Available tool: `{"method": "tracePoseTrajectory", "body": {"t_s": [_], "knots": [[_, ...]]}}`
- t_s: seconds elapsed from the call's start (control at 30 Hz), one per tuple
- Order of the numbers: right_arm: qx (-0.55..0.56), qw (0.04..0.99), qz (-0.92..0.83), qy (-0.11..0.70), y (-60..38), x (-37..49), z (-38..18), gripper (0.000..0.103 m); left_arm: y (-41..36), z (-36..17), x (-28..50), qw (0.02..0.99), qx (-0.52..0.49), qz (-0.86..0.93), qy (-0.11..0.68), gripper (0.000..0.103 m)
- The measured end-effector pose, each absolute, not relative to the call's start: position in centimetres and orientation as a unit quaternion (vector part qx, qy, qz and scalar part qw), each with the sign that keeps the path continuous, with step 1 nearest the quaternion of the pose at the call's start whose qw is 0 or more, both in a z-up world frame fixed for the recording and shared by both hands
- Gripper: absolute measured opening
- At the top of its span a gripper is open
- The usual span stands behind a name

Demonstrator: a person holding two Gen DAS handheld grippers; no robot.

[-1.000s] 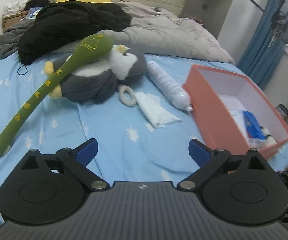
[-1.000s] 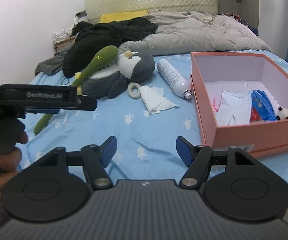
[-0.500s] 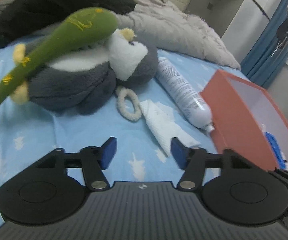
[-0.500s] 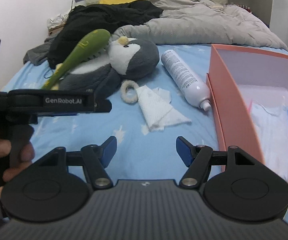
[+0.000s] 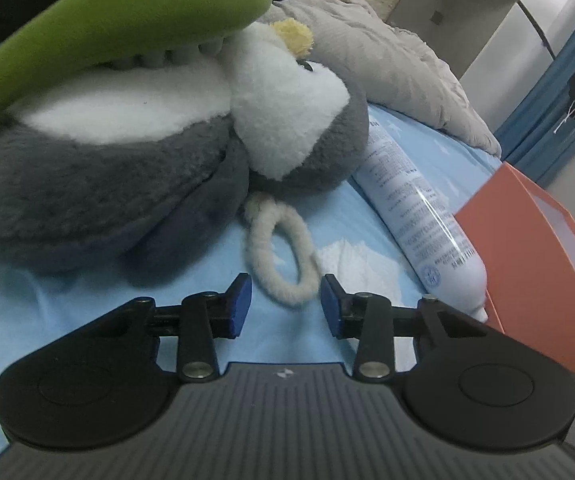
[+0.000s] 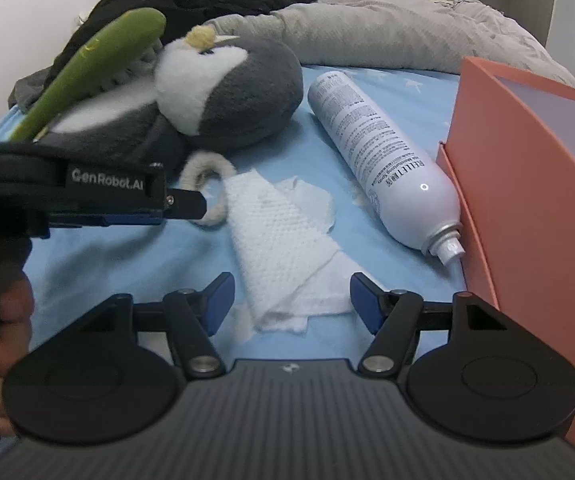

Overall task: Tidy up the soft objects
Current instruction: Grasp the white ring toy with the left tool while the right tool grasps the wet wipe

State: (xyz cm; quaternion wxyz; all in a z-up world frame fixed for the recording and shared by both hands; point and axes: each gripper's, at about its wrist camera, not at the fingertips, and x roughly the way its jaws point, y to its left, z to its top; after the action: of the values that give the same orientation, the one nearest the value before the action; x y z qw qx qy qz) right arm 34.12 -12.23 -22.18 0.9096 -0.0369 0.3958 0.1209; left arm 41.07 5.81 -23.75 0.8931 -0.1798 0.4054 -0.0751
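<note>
Both grippers have dropped in close to the bed since a second ago, when they hung well back with the whole spread in view. The left gripper (image 5: 285, 300) now sits low over the sheet (image 5: 67, 300) with the near end of the fuzzy ring (image 5: 283, 256) between its blue pads; its jaws, wide apart a second ago, are closing, and the pads do not yet press the ring. The ring lies flat, its far end against the penguin plush (image 5: 159, 148), which carries the green plush (image 5: 107, 20) on top.

The right gripper (image 6: 291, 304) has come down over the white cloth (image 6: 287, 248), whose near corner lies between its pads. Its jaws are narrowing slightly but stand apart, untouched by the cloth. The spray can (image 6: 383, 160) lies just beside the orange box (image 6: 527, 184).

It looks as if two picks are being set up at once: ring left, cloth right, both probably bound for the box.
</note>
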Motion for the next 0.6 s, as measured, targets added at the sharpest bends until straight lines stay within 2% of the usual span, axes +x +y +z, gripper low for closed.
{"method": "tracePoseTrajectory", "body": {"t_s": [0.1, 0.13, 0.27, 0.37, 0.43, 0.5, 0.6], "knots": [[-0.04, 0.907, 0.121, 0.4, -12.3, 35.0, -23.0, 0.06, 5.6, -24.4, 42.4, 0.895, -0.177, -0.066, 0.404, 0.044], [-0.039, 0.907, 0.122, 0.402, -12.3, 35.2, -23.2, 0.057, 5.7, -24.6, 42.7, 0.895, -0.179, -0.064, 0.403, 0.041], [-0.041, 0.907, 0.127, 0.399, -12.2, 35.6, -23.8, 0.055, 5.8, -25.1, 43.8, 0.894, -0.183, -0.057, 0.404, 0.023], [-0.048, 0.907, 0.126, 0.398, -12.0, 35.6, -23.9, 0.051, 6.0, -25.2, 43.8, 0.893, -0.192, -0.051, 0.404, 0.019], [-0.05, 0.907, 0.13, 0.397, -11.7, 35.7, -23.9, 0.037, 5.9, -25.0, 43.6, 0.894, -0.187, -0.048, 0.405, 0.016], [-0.052, 0.906, 0.134, 0.399, -11.4, 35.7, -23.8, 0.032, 5.9, -24.8, 43.4, 0.892, -0.183, -0.046, 0.41, 0.012], [-0.057, 0.905, 0.133, 0.401, -11.0, 35.5, -23.6, 0.018, 6.1, -24.3, 42.9, 0.888, -0.19, -0.051, 0.416, 0.01]]}}
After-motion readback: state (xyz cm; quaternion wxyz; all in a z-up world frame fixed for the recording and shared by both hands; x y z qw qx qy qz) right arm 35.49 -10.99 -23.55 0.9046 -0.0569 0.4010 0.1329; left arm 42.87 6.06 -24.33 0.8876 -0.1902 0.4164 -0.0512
